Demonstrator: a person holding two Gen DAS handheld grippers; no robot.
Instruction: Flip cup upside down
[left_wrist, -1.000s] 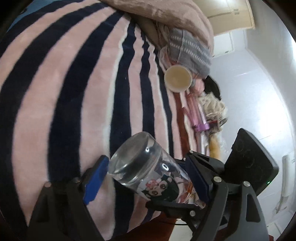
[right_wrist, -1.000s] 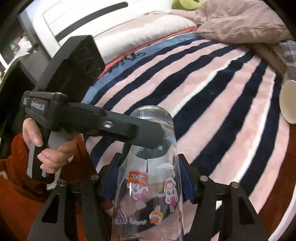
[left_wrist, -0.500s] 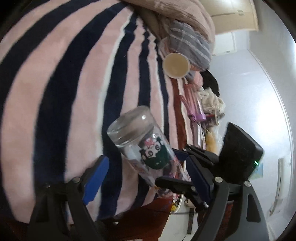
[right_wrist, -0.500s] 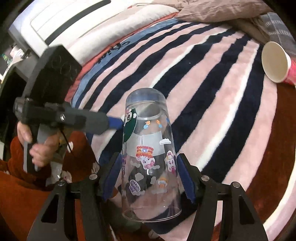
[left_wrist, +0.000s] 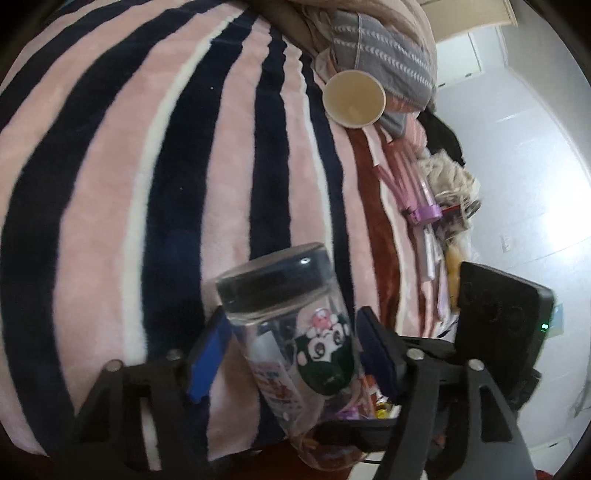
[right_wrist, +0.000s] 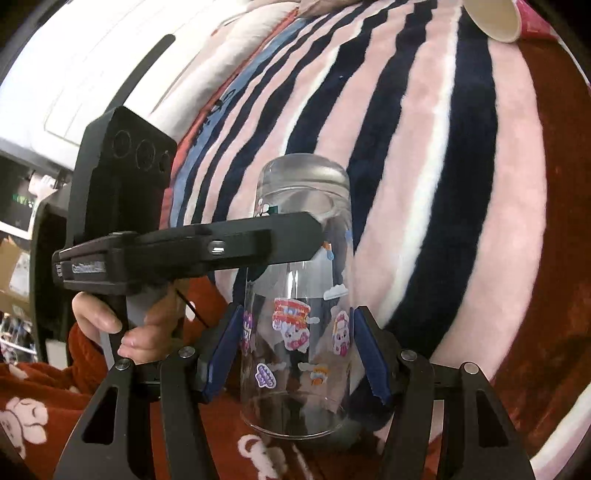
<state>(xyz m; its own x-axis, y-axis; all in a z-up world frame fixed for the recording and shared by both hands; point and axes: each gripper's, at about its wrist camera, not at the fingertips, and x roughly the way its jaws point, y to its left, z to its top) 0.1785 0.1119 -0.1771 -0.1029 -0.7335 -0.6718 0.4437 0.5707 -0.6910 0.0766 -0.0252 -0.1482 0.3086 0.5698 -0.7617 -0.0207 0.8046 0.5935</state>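
A clear glass cup with cartoon stickers (right_wrist: 299, 295) is held with its thick base pointing away from the camera and its open rim toward it. My right gripper (right_wrist: 295, 354) is shut on the glass cup near its rim. My left gripper (left_wrist: 291, 350) has both blue pads against the cup (left_wrist: 295, 332) near its base; in the right wrist view its black finger (right_wrist: 229, 247) crosses the upper cup.
A pink, white and navy striped blanket (left_wrist: 129, 166) covers the bed. A paper cup (left_wrist: 354, 99) lies on its side at the blanket's far edge, beside a heap of grey and pink clothes (left_wrist: 388, 55). A red patterned cloth (right_wrist: 554, 295) lies on the right.
The left gripper, apart from the cup half a second ago, has come back and closed around its base end. The cup has stayed in the right gripper, tilting slightly.
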